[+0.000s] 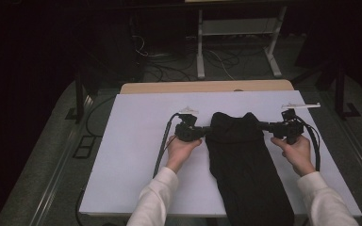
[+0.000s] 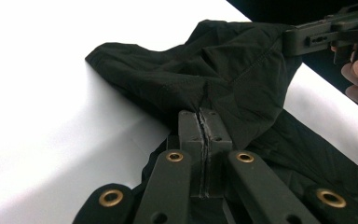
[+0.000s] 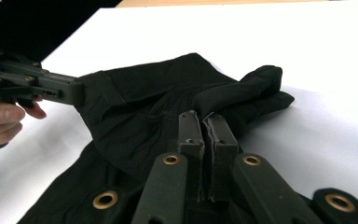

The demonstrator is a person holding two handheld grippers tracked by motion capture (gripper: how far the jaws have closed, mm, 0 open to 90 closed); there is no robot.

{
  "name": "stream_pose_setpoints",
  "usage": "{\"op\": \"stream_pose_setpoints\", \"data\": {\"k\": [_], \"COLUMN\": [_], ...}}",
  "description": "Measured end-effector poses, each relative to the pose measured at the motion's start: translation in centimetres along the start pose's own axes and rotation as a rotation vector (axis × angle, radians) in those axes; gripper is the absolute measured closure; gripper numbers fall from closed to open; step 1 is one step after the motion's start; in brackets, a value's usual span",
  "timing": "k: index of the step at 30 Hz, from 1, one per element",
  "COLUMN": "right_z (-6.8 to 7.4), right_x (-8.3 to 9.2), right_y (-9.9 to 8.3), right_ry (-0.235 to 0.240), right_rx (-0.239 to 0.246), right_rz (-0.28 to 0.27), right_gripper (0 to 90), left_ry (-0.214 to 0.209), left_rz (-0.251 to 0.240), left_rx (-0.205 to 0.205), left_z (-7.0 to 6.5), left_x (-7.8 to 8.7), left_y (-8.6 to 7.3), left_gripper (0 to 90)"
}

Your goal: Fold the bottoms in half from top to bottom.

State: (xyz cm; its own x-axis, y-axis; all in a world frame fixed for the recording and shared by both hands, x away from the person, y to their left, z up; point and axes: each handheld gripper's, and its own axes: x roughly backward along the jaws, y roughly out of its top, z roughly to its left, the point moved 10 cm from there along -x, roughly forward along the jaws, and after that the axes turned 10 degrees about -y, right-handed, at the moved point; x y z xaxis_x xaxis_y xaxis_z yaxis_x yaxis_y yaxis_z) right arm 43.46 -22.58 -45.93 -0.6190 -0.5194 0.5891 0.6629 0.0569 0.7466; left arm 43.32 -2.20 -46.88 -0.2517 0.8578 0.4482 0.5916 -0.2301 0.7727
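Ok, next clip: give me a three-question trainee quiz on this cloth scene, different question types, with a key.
1. True or false: the left tool is shut on the black cloth.
2. Multiple choice: where does the right tool grip the cloth? A) at its near end by the table edge B) at the right side of its far end C) nowhere, it hovers open
3. Short answer: what does the cloth lie on?

Key:
1. True; its jaws pinch a fold at the left side of the far end.
2. B
3. A white table, with the near end of the cloth reaching the table's near edge.
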Motion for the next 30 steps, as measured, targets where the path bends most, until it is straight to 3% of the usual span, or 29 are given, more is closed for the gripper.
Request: {"op": "stream_pose_setpoints", "data": {"k": [7, 13, 24, 30], "right_z": [-0.1, 0.1, 0.9, 1.0], "right_x": [0.5, 1.4, 3.2, 4.3], "right_y": [0.0, -0.3, -1.5, -2.3], "right_ry": [0.030, 0.037, 0.054, 0.061], "right_rx": [-0.045, -0.045, -0.022, -0.013], "right_rz": [-0.011, -0.019, -0.005, -0.004], "right_gripper": [85.2, 85.2, 85.2, 85.1], "left_ry": [-0.004, -0.002, -0.022, -0.048], "left_rz": [-0.014, -0.025, -0.032, -0.011], "left_rx": [0.004, -0.010, -0.045, -0.046], "left_z": [-0.2, -1.4, -4.4, -6.0], "left_x": [0.3, 1.0, 1.9, 2.0], "left_y": [0.0, 0.4, 0.0, -1.2], "left_gripper": [88.5, 88.5, 88.5, 88.5]}}
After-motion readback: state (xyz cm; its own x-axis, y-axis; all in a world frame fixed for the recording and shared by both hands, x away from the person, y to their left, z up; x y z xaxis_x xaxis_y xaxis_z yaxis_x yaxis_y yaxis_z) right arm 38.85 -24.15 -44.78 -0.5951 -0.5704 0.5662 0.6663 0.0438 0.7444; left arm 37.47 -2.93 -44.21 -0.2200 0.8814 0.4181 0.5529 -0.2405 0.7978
